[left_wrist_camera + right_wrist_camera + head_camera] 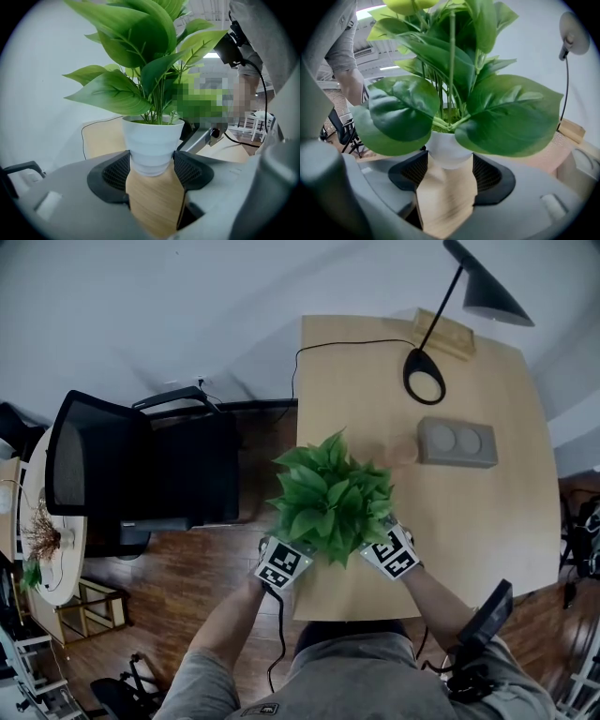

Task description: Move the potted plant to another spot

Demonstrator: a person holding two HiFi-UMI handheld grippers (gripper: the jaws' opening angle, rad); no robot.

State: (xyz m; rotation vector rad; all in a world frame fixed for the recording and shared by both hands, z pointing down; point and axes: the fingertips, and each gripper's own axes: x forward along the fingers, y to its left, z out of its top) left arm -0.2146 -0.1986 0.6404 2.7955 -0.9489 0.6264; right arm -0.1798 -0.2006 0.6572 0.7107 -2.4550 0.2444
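The potted plant (330,498) has broad green leaves and a ribbed white pot (152,145). It stands at the near left part of the pale wooden table (487,521). My left gripper (286,563) comes at it from the left, and in the left gripper view its dark pads (115,171) press both sides of the pot's lower half. From the right, my right gripper (392,554) holds the same pot (449,151) between its pads (487,173). In the head view the leaves hide the pot and both sets of jaws. Whether the pot rests on the wood or hangs just above it is unclear.
A black desk lamp (424,376) stands at the table's far side, its shade (487,292) overhanging. A grey box with two round dials (457,442) lies right of the plant, a wooden block (445,334) behind it. A black office chair (141,470) sits left of the table.
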